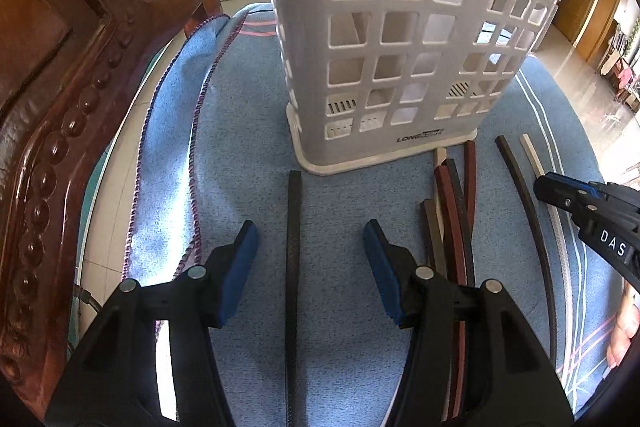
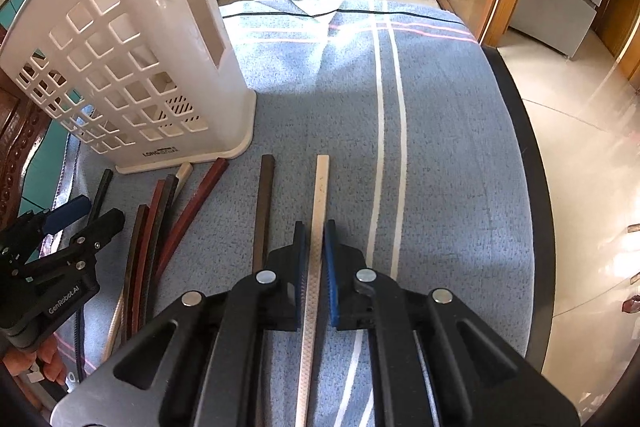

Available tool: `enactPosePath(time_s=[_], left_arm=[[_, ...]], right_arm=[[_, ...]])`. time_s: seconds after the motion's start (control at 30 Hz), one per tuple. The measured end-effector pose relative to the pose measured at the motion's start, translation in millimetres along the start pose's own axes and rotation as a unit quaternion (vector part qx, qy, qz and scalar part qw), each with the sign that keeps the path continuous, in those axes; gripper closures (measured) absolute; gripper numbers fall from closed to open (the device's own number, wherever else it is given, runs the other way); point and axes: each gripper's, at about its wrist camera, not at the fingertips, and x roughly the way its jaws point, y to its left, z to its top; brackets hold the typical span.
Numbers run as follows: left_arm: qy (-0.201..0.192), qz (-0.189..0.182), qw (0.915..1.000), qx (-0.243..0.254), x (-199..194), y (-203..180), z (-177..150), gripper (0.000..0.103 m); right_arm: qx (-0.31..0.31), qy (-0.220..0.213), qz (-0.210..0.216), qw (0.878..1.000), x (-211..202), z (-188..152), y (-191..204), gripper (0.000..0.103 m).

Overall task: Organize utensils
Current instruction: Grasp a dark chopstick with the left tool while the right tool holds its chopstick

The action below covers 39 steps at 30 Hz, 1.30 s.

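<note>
Our right gripper (image 2: pixel 316 259) is closed on the pale chopstick (image 2: pixel 320 195), which lies on the blue cloth (image 2: pixel 440 147); the left gripper (image 1: pixel 310 251) stands open over a black chopstick (image 1: pixel 294 227). The risk we see — the thin stick may pivot when lifted toward the white holder (image 2: pixel 132 67).

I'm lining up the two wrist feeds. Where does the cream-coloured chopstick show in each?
Left wrist view: cream chopstick lies far right on the blue cloth, running under the right claw.
Right wrist view: it runs up the centre, between the right claw pads.
Shared landmark: the white utensil basket, standing left of it.
</note>
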Motion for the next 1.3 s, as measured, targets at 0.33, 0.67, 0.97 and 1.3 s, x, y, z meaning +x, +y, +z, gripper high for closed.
enactPosePath(time_s=[0.33, 0.67, 0.97, 1.3], left_arm=[[-0.001, -0.002, 0.9999, 0.012, -4.7, -9.5, -3.0, 0.054], [-0.003, -0.002, 0.9999, 0.016, -5.9, -14.7, -5.0, 0.059], [-0.008, 0.006, 0.9994, 0.032, -9.7, -30.1, -7.8, 0.064], [-0.010, -0.006, 0.9992, 0.039, -11.8, -36.2, -9.9, 0.095]], right_arm=[[-0.006, -0.003, -0.014, 1.000, 5.3, 1.5, 9.7, 0.092], [-0.022, -0.009, -0.024, 0.999, 8.5, -0.9, 22.2, 0.085], [-0.010, -0.007, -0.032, 0.999, 4.7, -0.5, 14.6, 0.086], [-0.029, -0.030, -0.040, 0.998, -3.0, -4.8, 27.5, 0.097]])
